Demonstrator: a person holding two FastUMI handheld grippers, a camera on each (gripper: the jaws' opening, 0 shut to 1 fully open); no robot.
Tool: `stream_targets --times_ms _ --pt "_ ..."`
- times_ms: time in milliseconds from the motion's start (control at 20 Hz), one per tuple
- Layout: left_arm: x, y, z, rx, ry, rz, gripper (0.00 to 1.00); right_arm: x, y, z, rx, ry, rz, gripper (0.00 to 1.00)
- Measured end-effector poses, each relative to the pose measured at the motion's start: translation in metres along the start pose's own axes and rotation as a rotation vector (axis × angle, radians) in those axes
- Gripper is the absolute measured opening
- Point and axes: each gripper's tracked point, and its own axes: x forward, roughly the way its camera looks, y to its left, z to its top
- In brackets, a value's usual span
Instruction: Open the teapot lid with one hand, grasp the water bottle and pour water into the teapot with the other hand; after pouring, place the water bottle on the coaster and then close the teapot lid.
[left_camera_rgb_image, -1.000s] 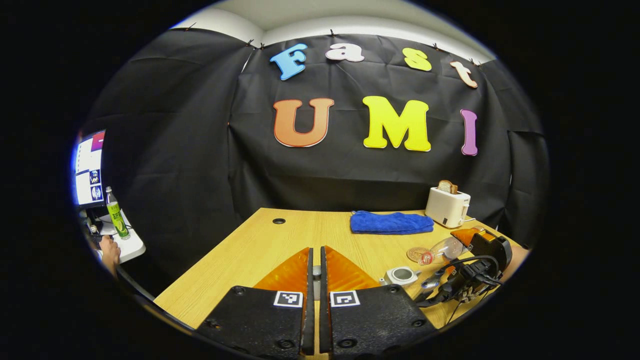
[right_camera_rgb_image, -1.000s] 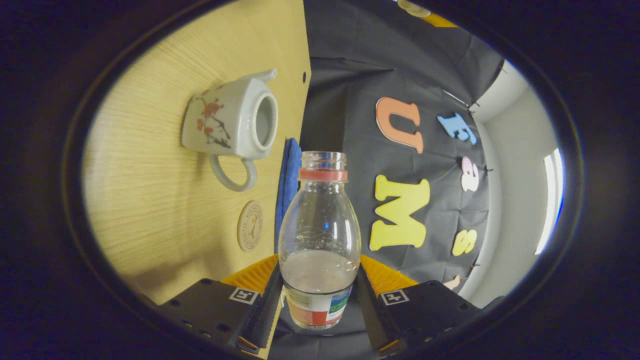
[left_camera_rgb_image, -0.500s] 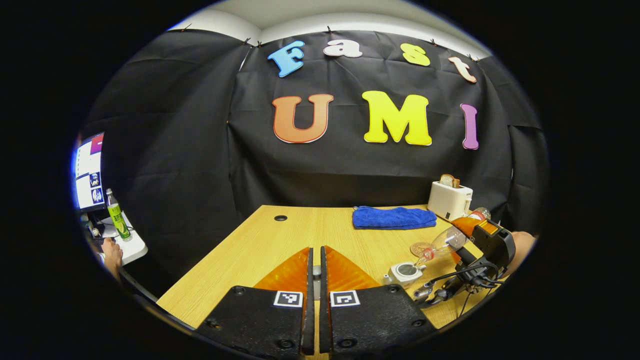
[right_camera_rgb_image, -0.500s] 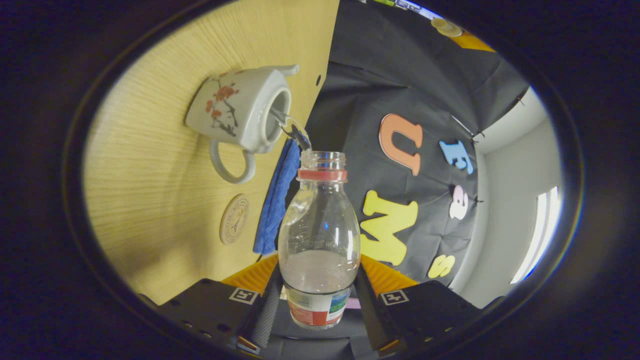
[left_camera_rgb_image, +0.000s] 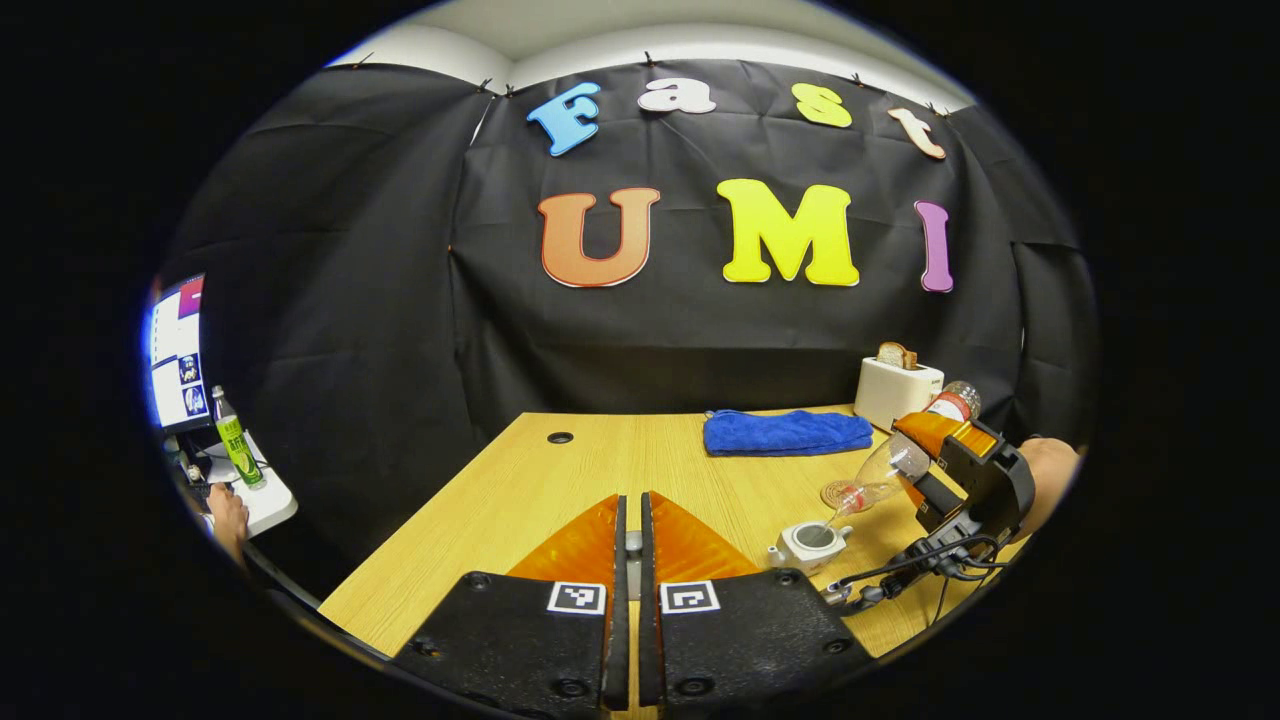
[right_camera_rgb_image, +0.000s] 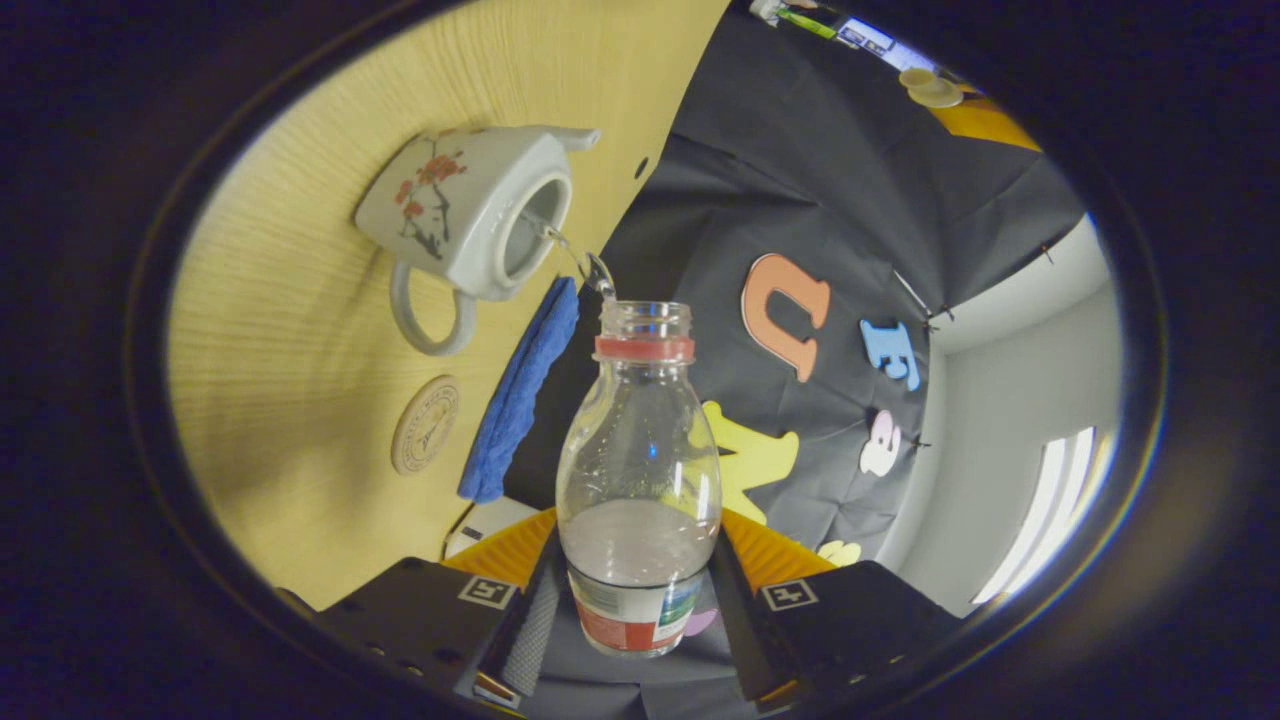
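A white teapot (right_camera_rgb_image: 465, 215) with red flowers stands open on the wooden table (right_camera_rgb_image: 290, 380). My right gripper (right_camera_rgb_image: 640, 548) is shut on a clear water bottle (right_camera_rgb_image: 640, 470), which is tipped mouth-down over the pot. A thin stream of water (right_camera_rgb_image: 580, 262) runs from the bottle into the opening. From the left gripper view, the bottle (left_camera_rgb_image: 888, 468) slants down to the teapot (left_camera_rgb_image: 812, 543), with the right gripper (left_camera_rgb_image: 962, 470) behind it. My left gripper (left_camera_rgb_image: 628, 545) is raised over the near table, shut on a pale sliver, the teapot lid. The round coaster (right_camera_rgb_image: 425, 425) lies by the teapot handle.
A folded blue towel (left_camera_rgb_image: 785, 432) lies at the table's back edge. A white toaster (left_camera_rgb_image: 898, 390) holding bread stands right of it. A cable hole (left_camera_rgb_image: 560, 437) marks the far left of the table. Off the table's left are a monitor (left_camera_rgb_image: 175, 350), a green bottle (left_camera_rgb_image: 235, 440) and a person's hand (left_camera_rgb_image: 228, 505).
The right gripper has tipped the bottle further over the teapot, and water now streams into it; a second ago none flowed. The left gripper stayed shut and hardly moved.
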Motion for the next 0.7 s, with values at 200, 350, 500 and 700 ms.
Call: stream_targets --times_ms 200,350,500,700 --pt "-0.002 -0.001 0.000 0.002 0.000 0.000 0.06 0.002 -0.010 -0.001 -0.038 -0.003 -0.030 0.75" --pt "-0.001 -0.002 -0.002 0.004 0.002 -0.003 0.06 0.004 -0.019 -0.003 -0.087 -0.013 -0.064 0.73" --pt "-0.001 -0.002 -0.002 0.016 0.007 -0.004 0.06 0.002 -0.027 -0.004 -0.123 -0.024 -0.091 0.75" --pt "-0.003 -0.005 0.000 0.016 -0.002 -0.015 0.06 0.000 -0.040 -0.002 -0.145 -0.024 -0.134 0.73"
